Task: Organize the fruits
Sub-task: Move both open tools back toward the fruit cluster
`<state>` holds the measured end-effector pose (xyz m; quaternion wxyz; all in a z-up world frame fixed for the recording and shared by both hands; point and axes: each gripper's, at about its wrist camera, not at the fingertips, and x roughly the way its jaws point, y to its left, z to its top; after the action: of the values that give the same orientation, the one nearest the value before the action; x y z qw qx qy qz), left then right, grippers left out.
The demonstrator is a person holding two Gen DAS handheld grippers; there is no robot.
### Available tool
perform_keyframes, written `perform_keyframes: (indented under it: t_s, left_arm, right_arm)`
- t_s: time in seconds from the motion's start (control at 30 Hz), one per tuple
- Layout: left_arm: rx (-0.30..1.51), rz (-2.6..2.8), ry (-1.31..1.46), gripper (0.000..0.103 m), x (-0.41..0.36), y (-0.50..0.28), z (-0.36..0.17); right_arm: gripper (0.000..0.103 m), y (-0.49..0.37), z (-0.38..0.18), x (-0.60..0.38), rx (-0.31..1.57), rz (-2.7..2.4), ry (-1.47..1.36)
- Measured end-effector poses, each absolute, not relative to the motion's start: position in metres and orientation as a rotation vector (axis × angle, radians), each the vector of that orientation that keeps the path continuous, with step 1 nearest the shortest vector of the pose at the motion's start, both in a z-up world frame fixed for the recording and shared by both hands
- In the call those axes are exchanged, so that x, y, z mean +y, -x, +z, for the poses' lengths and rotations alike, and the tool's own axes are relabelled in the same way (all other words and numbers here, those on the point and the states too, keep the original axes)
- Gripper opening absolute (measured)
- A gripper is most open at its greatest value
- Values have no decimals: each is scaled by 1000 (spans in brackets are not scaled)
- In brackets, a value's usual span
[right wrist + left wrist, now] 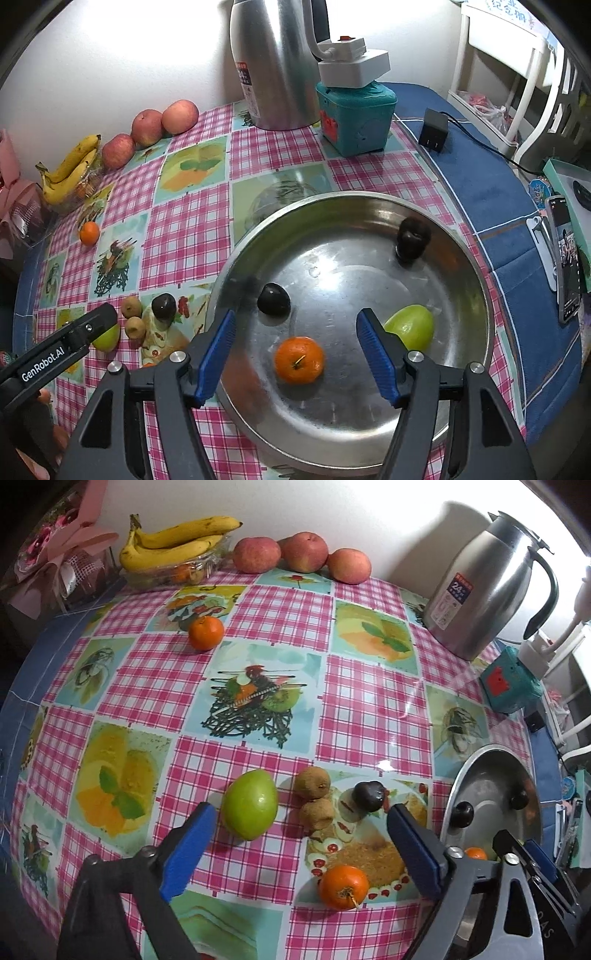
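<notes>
Counter: checked pink cloth with fruit prints on the counter (258, 602), a white wall behind it.
Right hand-held gripper (295, 354): jaws parted about halfway, nothing between the pads; it hangs over the steel bowl (476, 295), above the orange (299, 359) lying inside.
Left hand-held gripper (301, 845): jaws spread wide and empty, poised over the loose fruit just left of the bowl.
Done: in the bowl lie the orange, a green fruit (412, 326) and two dark plums (273, 299), (412, 236).
Left beside the bowl: a green fruit (250, 804), two kiwis (313, 782), (317, 813), a dark plum (368, 796) and an orange (343, 887), all close to the bowl's left rim.
Left farther out: one orange (205, 632) alone, well away from the bowl toward the wall.
Along the wall: three apples (304, 552) and bananas (177, 541) on a clear dish; whether these belong in the bowl I cannot tell.
Progress: by my judgement under halfway, four pieces in and six small ones out.
</notes>
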<state>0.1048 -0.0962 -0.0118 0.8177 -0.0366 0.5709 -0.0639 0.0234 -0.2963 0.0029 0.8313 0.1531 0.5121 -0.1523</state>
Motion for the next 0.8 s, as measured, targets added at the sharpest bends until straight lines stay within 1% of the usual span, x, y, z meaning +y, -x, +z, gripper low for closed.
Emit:
perform_keyframes:
  t_s: [0.07,0.13,0.2,0.27,0.3,0.33,0.4,0.8]
  left_arm:
    - [1220,-130,79,99,-95,-105,-13]
    - [1218,-124,75,103,-95,-105,-13]
    - [1207,-115,64,103,-94,-105,-13]
    - [1193,-107,49,103,-94,-105,-12]
    - [1186,-103,42,103,-93,-104,-11]
    - [1178,-97,30,103,-93,-104,-10]
    - [1166,-87,10,103,-93,-104,-9]
    - [1176,-97,-41,103,-91,-96,-8]
  right_arm:
    - [69,-24,2,-297,1090,-325,-321]
    - [69,-24,1,-297,1092,-327,-319]
    - [70,-24,1,-297,1090,-328,-319]
    - [74,-24,2,-297,1082,-332,-317]
    - [80,-24,2,-297,1077,-336,-312]
    - [88,-24,3,-296,1070,-342,-302]
    - [100,-24,3,-296,1065,-355,-291]
    - [101,-21,3,-293,1060,-351,-278]
